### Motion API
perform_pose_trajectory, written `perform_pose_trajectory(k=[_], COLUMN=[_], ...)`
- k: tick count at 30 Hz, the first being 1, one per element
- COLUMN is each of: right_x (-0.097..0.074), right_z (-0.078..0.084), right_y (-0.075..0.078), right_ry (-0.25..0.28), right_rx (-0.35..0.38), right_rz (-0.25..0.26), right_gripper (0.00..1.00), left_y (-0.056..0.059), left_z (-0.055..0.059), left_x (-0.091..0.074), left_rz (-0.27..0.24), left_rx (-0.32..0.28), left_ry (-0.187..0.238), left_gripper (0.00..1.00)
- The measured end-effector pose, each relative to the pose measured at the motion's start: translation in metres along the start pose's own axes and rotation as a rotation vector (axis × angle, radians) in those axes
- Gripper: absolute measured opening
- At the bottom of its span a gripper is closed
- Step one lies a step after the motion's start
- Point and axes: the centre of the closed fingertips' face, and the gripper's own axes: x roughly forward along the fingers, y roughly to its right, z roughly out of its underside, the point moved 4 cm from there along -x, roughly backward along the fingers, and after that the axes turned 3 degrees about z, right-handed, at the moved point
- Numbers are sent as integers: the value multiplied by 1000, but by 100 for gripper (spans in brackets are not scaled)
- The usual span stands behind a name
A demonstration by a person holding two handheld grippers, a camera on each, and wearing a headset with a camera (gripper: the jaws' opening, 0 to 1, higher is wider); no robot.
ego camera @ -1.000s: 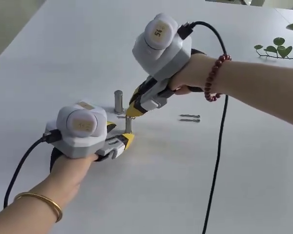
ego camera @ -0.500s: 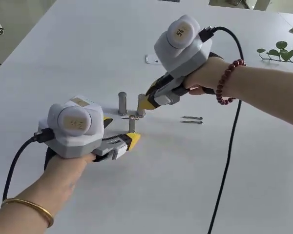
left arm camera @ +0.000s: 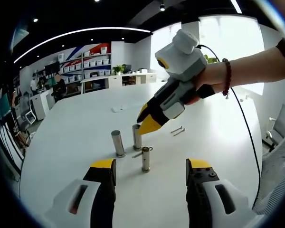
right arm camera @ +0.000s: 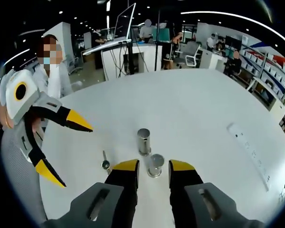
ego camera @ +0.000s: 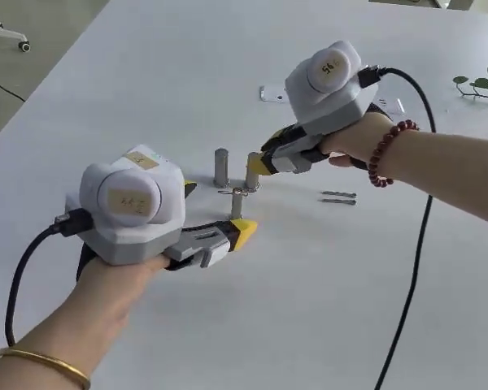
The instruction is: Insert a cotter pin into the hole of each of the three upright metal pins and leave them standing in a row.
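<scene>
The left gripper (ego camera: 215,210) is held low in the left hand (ego camera: 122,280), forearm stretched forward, jaws spread wide. The right gripper (ego camera: 259,162) is gripped by the right hand (ego camera: 351,142) and tilted down toward the left one, jaws only slightly apart.

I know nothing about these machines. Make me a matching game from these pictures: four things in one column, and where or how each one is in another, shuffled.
Things
1. front upright silver metal pin
2. rear right upright silver metal pin
3. two loose thin cotter pins
4. left gripper

States
A. lying flat, side by side, on the white table
B. jaws wide open, holding nothing
C. has a cotter pin through its top
D. stands between the jaw tips of the right gripper

Pairs: 1-C, 2-D, 3-A, 4-B
</scene>
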Motion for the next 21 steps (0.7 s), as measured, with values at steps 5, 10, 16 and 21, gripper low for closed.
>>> perform_pose_trajectory(k=[5,10,16,21], right_x=[8,15,15,16], right_z=[3,6,6,7], right_y=[3,8,8,7], right_ry=[21,30,35,41], right_rx=[48,78,77,81], right_rz=[12,20,26,30], right_gripper=[19,16,9,9], left_y=[2,5,8,10], left_z=[0,-1,4,7], left_x=[-2,-4,-5,-6], left_rz=[0,-4,5,8], left_rx=[-13,-4,16,17], left_ry=[3,7,-20,-31], left_gripper=[64,68,69,69])
